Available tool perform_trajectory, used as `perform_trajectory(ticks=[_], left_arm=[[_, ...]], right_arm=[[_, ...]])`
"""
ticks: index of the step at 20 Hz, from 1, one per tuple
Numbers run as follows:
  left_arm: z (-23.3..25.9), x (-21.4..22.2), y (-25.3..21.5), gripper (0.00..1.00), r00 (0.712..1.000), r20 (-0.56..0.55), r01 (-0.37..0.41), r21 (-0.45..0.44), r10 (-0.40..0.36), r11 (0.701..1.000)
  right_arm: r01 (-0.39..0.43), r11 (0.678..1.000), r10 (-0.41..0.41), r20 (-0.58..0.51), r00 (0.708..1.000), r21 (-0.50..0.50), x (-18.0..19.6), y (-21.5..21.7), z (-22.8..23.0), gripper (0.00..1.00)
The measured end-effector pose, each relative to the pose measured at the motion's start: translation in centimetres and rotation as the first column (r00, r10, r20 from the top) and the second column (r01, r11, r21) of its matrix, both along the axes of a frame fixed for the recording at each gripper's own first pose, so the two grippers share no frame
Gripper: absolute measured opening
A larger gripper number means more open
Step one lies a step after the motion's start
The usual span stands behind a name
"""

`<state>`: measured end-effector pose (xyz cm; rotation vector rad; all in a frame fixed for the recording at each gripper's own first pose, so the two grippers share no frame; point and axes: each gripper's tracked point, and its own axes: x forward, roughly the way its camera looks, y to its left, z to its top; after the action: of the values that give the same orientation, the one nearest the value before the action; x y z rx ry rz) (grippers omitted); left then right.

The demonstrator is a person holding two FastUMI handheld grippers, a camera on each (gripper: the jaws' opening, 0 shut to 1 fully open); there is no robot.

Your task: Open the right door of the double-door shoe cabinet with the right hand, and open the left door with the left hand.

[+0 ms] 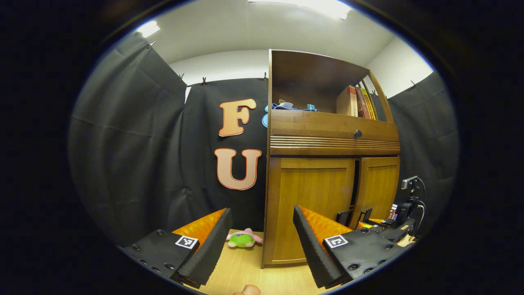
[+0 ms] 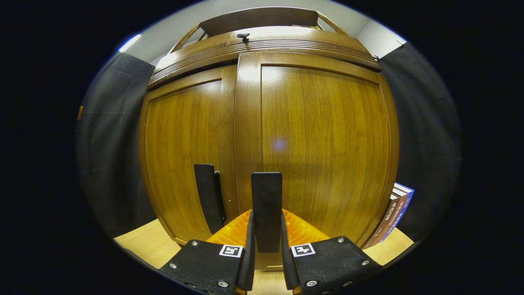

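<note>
Left gripper view: the left gripper hangs wide open with nothing in it, off the front-left corner of the shoe cabinet. Plenty of bare table there, just a plush toy near the cabinet's base. The left door sits closed; the right door looks slightly ajar, with the right gripper at its edge.

Right gripper view: the right gripper is pinched tight on the right door's handle, low on the door. The left door's handle stands free just beside it. Books lean by the cabinet's right side.
</note>
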<state>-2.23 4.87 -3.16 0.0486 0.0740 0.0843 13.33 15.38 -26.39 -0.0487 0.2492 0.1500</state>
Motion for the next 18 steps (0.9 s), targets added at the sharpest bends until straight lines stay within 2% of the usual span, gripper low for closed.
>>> perform_trajectory(ticks=[8,11,18], left_arm=[[0.0,-0.5,-0.5,0.95,1.0,0.008,0.018,-0.011,-0.018,1.0],[-0.4,-0.4,-0.8,0.98,1.0,-0.004,0.02,-0.012,-0.02,1.0],[-0.2,-1.2,-1.7,0.96,0.999,0.0,0.044,-0.006,-0.044,0.999]], right_arm=[[-0.042,0.999,0.042,0.004,0.999,0.026,-4.2,-1.7,0.8,0.29],[-0.044,0.998,0.044,0.009,0.999,0.033,-5.1,-2.2,1.2,0.28],[-0.049,0.998,0.049,0.017,0.999,0.039,-8.2,-4.3,1.8,0.28]])
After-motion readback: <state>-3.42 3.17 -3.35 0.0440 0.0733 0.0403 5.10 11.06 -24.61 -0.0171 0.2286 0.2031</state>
